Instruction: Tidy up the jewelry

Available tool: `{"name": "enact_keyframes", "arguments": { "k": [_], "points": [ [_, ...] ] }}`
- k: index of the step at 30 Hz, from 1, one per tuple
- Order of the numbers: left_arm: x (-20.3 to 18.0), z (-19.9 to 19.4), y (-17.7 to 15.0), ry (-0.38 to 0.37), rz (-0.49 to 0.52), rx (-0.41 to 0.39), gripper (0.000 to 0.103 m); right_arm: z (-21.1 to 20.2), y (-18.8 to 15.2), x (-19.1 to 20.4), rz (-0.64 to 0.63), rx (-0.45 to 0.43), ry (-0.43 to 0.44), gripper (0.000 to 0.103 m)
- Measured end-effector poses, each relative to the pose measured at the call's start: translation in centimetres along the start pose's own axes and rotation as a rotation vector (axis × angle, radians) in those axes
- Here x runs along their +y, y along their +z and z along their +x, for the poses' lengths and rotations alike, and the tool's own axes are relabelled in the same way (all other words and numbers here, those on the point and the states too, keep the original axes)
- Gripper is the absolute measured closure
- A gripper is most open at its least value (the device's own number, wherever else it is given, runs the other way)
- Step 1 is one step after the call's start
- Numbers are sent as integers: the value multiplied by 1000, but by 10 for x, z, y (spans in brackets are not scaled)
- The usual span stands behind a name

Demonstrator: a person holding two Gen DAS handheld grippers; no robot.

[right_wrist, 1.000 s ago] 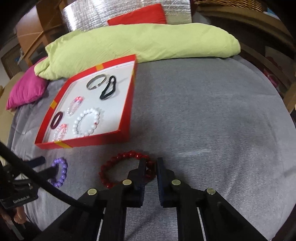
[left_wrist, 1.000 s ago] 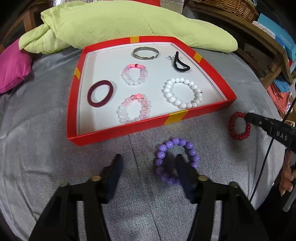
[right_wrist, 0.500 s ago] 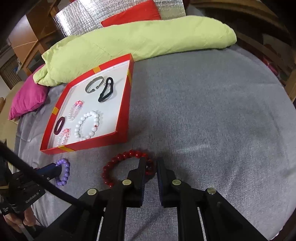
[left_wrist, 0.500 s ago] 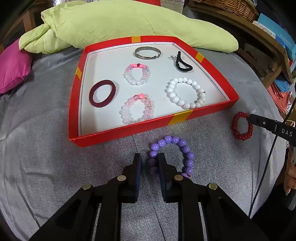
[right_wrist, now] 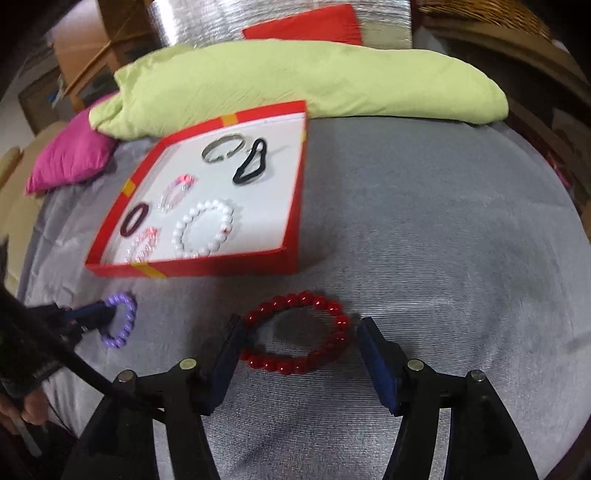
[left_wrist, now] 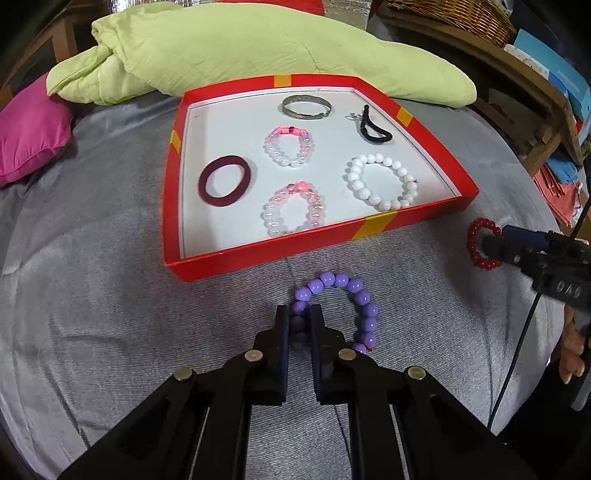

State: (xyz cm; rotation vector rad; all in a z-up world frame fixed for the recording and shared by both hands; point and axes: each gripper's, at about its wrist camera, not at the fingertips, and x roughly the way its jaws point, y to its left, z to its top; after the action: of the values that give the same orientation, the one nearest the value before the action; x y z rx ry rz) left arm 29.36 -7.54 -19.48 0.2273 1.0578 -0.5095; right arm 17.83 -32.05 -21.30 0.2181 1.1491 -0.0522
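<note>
A red tray point(left_wrist: 376, 226) with a white floor holds several bracelets and bands, among them a white bead bracelet point(left_wrist: 380, 181). In the left wrist view my left gripper point(left_wrist: 300, 320) is shut on the left side of a purple bead bracelet point(left_wrist: 360, 295) on the grey cloth in front of the tray. In the right wrist view my right gripper point(right_wrist: 300, 334) is open, its fingers either side of a red bead bracelet point(right_wrist: 299, 330) lying on the cloth. The tray also shows in the right wrist view point(right_wrist: 229, 265).
A light green quilt point(left_wrist: 236, 48) lies behind the tray and a pink cushion point(left_wrist: 29, 129) at the far left. A wicker basket point(left_wrist: 458, 14) and wooden shelving point(left_wrist: 546, 92) stand at the right. Grey cloth point(right_wrist: 443, 221) stretches right of the tray.
My left gripper closed on the purple bracelet's left side. My right gripper, shut on the red bracelet before, has opened and now straddles it.
</note>
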Motion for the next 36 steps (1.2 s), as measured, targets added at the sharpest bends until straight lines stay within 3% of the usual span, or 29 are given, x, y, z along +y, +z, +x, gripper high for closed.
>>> {"name": "enact_keyframes", "arguments": {
  "k": [6,7,9,10,12,14,19,22,24,25,26,27,29,32,36],
  "points": [
    [5,-4,1,-3,-9,-4,92,4,-3,5,-34,-25,-18,37],
    [6,-4,1,-3,-12,-4,92,4,-4,5,-35,-28,-18,40],
    [8,-5,0,3,-18,-5,92,6,-5,7,-61,-22,-37,70],
    [8,-5,0,6,-19,-6,92,6,-5,9,-82,-26,-55,72],
    [10,-5,0,4,-24,-7,92,5,-5,11,-98,-36,-49,88],
    [10,-6,-1,8,-24,-12,92,3,-5,10,-95,-44,-49,92],
    [10,-5,-2,-12,-23,0,92,3,-3,3,-55,-34,-25,92],
    [11,-3,-2,-37,-32,15,78,2,0,-3,-11,-6,13,91],
    [12,-6,-3,-55,-40,4,52,0,2,-10,26,6,33,84],
    [12,-9,-3,-59,-37,-9,48,-2,2,-12,37,3,43,80],
    [11,-13,-3,-63,-28,-26,46,-4,2,-15,46,-3,54,69],
    [9,-15,-4,-69,-16,-37,45,-7,2,-17,53,-13,69,48],
    [6,-16,-4,-76,3,-43,40,-16,1,-18,52,-55,88,29],
    [-2,-10,-6,-57,33,-19,38,-23,-1,-8,-12,-96,77,29],
    [-5,4,-6,-35,43,20,38,-14,-4,8,-71,-51,74,29]
  ]
}}
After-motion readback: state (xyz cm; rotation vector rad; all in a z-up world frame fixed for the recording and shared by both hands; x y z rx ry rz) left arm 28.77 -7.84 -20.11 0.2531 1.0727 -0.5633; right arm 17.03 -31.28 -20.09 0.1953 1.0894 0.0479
